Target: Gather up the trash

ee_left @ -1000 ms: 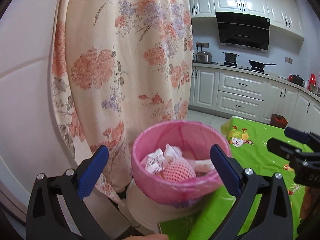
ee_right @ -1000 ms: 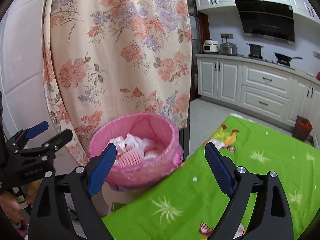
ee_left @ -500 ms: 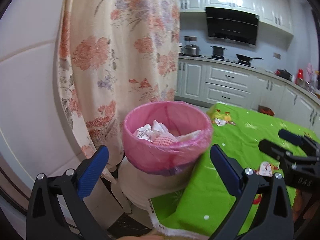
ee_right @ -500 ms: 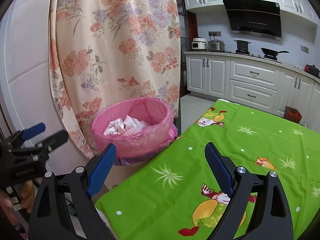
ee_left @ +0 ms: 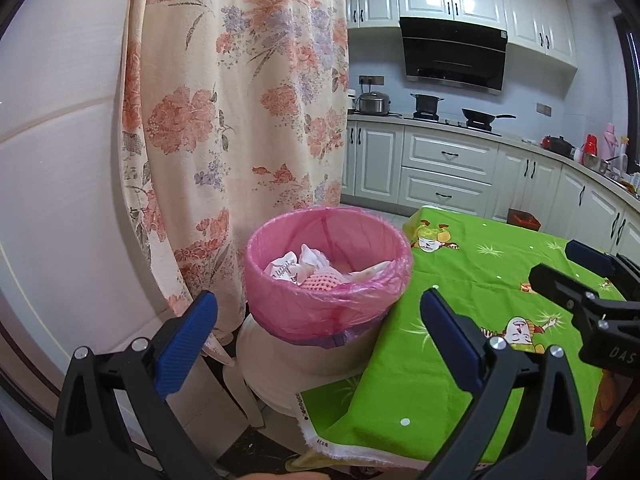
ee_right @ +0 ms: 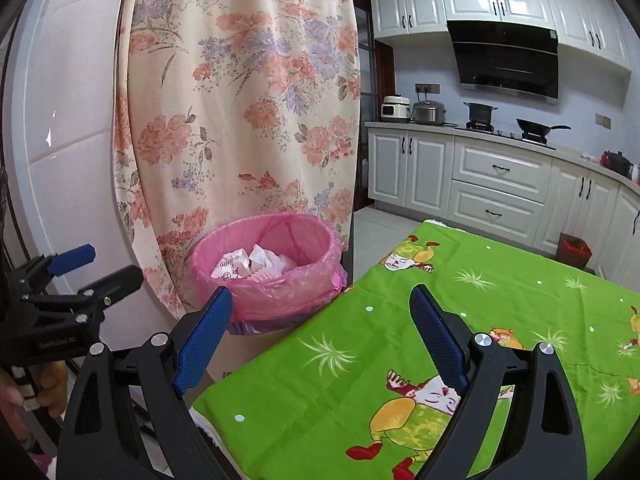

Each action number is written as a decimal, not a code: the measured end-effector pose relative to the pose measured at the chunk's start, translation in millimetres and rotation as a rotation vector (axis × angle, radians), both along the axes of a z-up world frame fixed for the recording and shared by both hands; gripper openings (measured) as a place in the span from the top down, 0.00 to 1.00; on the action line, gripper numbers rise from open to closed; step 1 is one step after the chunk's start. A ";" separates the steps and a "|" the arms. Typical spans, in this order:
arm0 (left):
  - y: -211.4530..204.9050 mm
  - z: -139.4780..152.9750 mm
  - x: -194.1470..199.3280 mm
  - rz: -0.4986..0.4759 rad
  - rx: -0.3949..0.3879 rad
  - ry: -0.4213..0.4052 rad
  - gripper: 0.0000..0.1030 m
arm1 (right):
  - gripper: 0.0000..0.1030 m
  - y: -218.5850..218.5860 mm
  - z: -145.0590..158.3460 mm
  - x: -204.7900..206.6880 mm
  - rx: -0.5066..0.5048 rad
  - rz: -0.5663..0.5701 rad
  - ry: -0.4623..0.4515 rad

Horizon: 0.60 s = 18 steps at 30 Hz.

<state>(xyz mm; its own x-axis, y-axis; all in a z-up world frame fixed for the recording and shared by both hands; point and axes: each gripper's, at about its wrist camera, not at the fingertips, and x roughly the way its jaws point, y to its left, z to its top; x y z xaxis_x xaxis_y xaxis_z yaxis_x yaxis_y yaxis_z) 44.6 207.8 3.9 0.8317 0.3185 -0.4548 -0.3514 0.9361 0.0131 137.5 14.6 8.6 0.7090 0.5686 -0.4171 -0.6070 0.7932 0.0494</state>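
Floral curtain (ee_left: 240, 120): hung over the upper left and centre of both views, directly behind the bin; to be kept clear of the jaws.

Green tablecloth (ee_right: 460, 320): spread over the lower right of both views; no loose trash is seen on the visible part, so the collecting is judged near done or complete.

Bin with pink liner (ee_left: 328, 276): at centre of the left view, centre left of the right view, just beside the cloth's corner. If anything remains, it is best released above the liner's mouth, not over its rim.

Trash (ee_left: 308, 268): crumpled paper and a pink foam net, lying inside the liner.

Left gripper (ee_left: 318, 334): jaws spread wide, nothing held, aimed at the bin.

Right gripper (ee_right: 320, 338): jaws spread wide, nothing held, over the cloth's near edge.
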 end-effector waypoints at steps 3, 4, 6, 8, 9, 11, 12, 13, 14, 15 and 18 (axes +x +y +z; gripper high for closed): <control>-4.9 1.0 -3.1 -0.011 0.008 0.002 0.05 | 0.18 -1.7 -0.8 2.0 0.011 -0.002 0.011; -5.8 1.2 -4.1 -0.013 0.008 -0.002 0.05 | 0.18 -2.0 -1.0 2.5 0.014 -0.003 0.012; -6.9 1.9 -6.5 -0.013 0.007 -0.014 0.05 | 0.18 -1.9 -1.3 2.0 0.015 -0.002 0.006; -8.0 2.3 -7.1 -0.012 0.008 -0.026 0.05 | 0.18 -2.6 -2.3 1.0 0.022 0.000 0.001; -8.3 2.2 -8.1 -0.014 0.008 -0.033 0.05 | 0.18 -2.9 -2.7 0.5 0.024 -0.001 -0.002; -9.8 1.8 -7.5 -0.016 0.013 -0.037 0.05 | 0.18 -2.5 -3.5 0.5 0.025 -0.004 -0.006; -10.7 0.9 -7.6 -0.014 0.019 -0.041 0.05 | 0.18 -2.8 -3.4 0.5 0.028 -0.002 -0.004; -10.4 0.5 -7.8 -0.013 0.021 -0.044 0.05 | 0.18 -3.4 -3.5 0.0 0.035 0.001 -0.003; -10.7 0.0 -8.3 -0.012 0.024 -0.049 0.05 | 0.18 -3.5 -3.2 -0.5 0.040 0.003 -0.005; -10.8 -0.3 -8.8 -0.012 0.025 -0.052 0.05 | 0.18 -3.6 -2.8 -2.1 0.043 0.004 -0.014; -10.1 -0.2 -11.2 -0.001 0.032 -0.068 0.05 | 0.18 -3.6 -1.3 -5.0 0.050 0.012 -0.032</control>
<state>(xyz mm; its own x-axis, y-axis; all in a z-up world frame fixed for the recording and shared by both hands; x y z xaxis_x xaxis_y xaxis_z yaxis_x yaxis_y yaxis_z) 33.3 197.7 3.8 0.8608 0.3310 -0.3866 -0.3515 0.9360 0.0186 132.5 11.0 7.3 0.7145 0.5968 -0.3652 -0.6184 0.7828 0.0694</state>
